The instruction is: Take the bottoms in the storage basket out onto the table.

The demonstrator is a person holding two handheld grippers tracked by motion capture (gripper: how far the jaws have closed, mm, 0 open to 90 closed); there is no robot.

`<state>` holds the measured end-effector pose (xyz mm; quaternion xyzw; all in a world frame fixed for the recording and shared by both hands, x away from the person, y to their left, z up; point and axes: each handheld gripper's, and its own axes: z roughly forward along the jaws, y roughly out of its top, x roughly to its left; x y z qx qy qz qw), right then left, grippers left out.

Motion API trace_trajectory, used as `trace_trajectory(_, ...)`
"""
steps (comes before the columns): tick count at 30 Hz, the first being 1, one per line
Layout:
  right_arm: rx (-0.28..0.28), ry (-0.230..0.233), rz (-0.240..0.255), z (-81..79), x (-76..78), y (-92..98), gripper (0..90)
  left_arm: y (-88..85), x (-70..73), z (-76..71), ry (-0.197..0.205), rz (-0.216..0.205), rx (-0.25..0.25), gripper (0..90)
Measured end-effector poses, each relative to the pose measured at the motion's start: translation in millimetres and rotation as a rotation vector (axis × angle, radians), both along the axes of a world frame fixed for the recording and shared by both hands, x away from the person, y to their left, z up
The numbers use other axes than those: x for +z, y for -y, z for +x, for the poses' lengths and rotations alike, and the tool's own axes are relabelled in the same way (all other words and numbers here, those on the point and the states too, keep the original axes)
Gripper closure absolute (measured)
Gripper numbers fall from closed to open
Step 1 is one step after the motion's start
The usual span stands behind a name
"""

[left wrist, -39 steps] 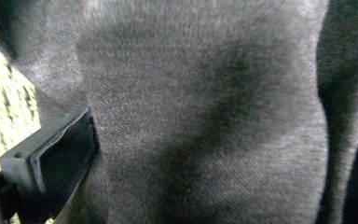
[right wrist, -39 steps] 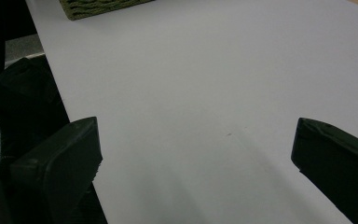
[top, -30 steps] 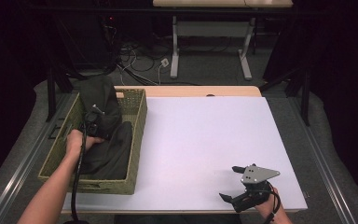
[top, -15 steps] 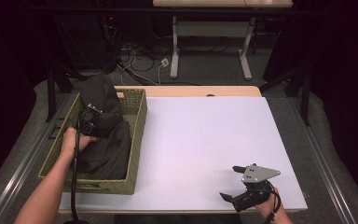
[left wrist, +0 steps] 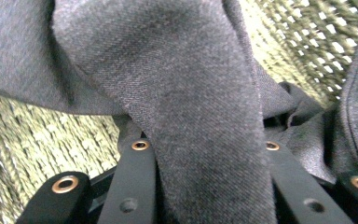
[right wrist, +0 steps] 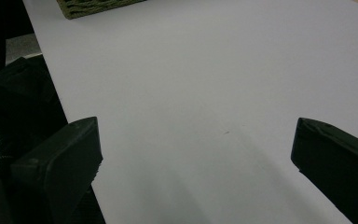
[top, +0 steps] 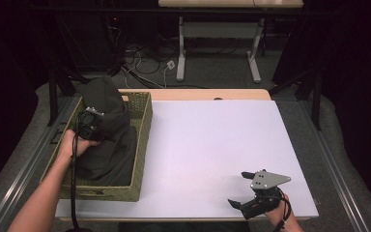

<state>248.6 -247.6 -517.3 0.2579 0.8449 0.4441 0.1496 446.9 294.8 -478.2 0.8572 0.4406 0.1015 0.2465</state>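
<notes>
From above, a dark grey cloth [top: 107,140] is seen heaped in a woven basket [top: 142,145] at the left side of the white table [top: 212,145]. The left gripper [top: 89,126] is held by the left hand [top: 73,145] over the basket, pressed into the cloth, and a hump of the fabric is drawn up above the basket's far rim. The right gripper [top: 244,193] is held low over the near right corner of the table, well apart from the basket.

Along the left gripper, a thick fold of the cloth [left wrist: 200,116] is seen running between the two black jaws; the jaws have just been closing and are now clamped on it, with the basket's weave [left wrist: 37,140] behind.

Along the right gripper [right wrist: 193,154], the jaws are seen spread wide over bare table [right wrist: 205,74], nothing between them, and a corner of the basket [right wrist: 93,6] is caught at the top edge.
</notes>
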Motion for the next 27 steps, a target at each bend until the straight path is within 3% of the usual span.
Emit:
trace_trajectory(6,-0.002,0.002,0.001,-0.2,0.2,0.2,1.4,2.6,7.3,-4.2,0.052,0.011,-0.030,71.5)
trace_trajectory(19,0.000,0.004,0.001,0.1,-0.2,-0.3,1.3,7.4,19.5,-10.4,0.085,0.012,-0.088,72.2)
trace_trajectory(20,0.002,0.004,0.000,0.2,-0.2,-0.2,1.4,8.1,19.3,-10.9,0.107,0.010,-0.084,72.2)
trace_trajectory(27,0.001,0.004,0.001,0.1,-0.2,-0.2,1.4,10.5,25.3,-13.1,0.107,0.022,-0.090,72.2)
